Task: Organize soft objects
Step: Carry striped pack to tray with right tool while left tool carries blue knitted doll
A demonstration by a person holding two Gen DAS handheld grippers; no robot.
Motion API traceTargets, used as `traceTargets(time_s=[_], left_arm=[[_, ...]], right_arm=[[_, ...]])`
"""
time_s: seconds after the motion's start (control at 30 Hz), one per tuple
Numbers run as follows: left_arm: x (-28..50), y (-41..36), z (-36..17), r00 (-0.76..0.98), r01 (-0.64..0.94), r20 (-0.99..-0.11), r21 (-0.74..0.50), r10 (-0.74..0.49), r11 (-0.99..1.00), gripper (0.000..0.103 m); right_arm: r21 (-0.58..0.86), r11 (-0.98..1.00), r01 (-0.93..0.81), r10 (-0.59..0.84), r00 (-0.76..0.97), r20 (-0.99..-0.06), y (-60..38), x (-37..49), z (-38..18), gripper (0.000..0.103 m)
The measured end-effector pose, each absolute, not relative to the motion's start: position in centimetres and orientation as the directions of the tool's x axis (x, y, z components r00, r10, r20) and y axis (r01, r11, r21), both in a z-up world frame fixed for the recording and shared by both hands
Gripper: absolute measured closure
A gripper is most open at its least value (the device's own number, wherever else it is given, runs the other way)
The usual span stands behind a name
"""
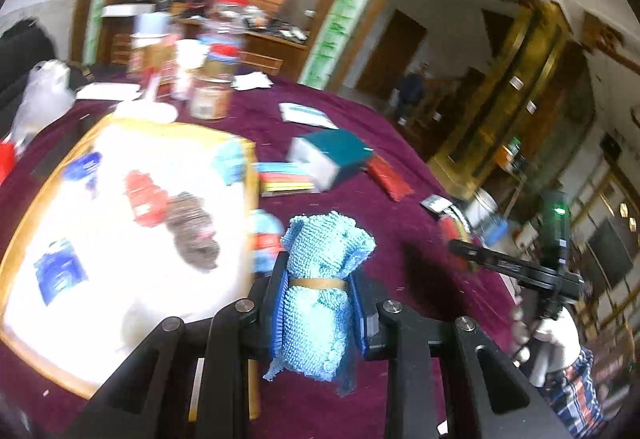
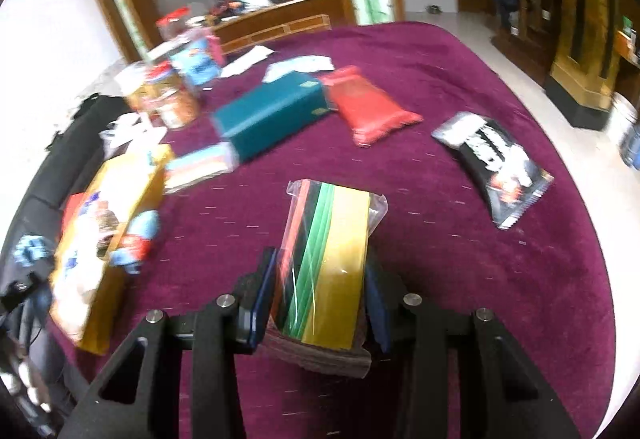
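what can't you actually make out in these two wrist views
- Left wrist view: labels on the packets in the tray, washed out by glare and blur.
- Left wrist view: lower end of the blue cloth roll, hidden behind the left gripper.
- Right wrist view: near end of the striped packet, cut off by the right gripper.

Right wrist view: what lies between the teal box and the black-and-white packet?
A red pouch lies on the maroon cloth between teal box and black-and-white packet.
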State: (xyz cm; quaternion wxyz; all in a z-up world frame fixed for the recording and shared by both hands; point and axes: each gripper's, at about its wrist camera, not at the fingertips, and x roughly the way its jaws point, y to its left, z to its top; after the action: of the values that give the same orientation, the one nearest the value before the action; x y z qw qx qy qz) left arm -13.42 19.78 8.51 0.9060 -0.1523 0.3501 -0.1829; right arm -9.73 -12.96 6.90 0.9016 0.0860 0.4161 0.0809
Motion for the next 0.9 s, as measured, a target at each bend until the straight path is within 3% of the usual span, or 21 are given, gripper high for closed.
traceTargets(time_s=[0.37,0.7,0.77,0.83,0.9], left_arm=[[-15.8,28.4,5.9,0.728,-0.025,-0.636,-0.395,-0.254,0.918,0.076],[-14.4,30.8,3.0,0.667,-0.148,-0.725,-0.355,-0.172,0.923,0.075],[-13.8,30.9,2.5,0.655,-0.172,-0.742,-0.329,-0.141,0.929,0.073],[-13.3,31.2,2.1,0.649,-0.2,-0.752,-0.318,-0.117,0.927,0.059],[-13.3,31.6,2.1,0.659,-0.218,-0.744,-0.329,-0.11,0.919,0.051]], right_arm=[[0.306,0.879,-0.366,0.47,0.55,-0.691,-1.8,-9.4,8.9,0.063],[0.329,0.792,-0.514,0.557,0.386,-0.736,7.0,-8.7,7.6,0.063],[0.336,0.774,-0.536,0.568,0.355,-0.742,8.5,-8.7,7.3,0.063],[0.349,0.756,-0.554,0.581,0.319,-0.749,10.0,-8.6,6.9,0.063],[0.353,0.738,-0.575,0.586,0.285,-0.759,11.7,-8.6,6.4,0.063]])
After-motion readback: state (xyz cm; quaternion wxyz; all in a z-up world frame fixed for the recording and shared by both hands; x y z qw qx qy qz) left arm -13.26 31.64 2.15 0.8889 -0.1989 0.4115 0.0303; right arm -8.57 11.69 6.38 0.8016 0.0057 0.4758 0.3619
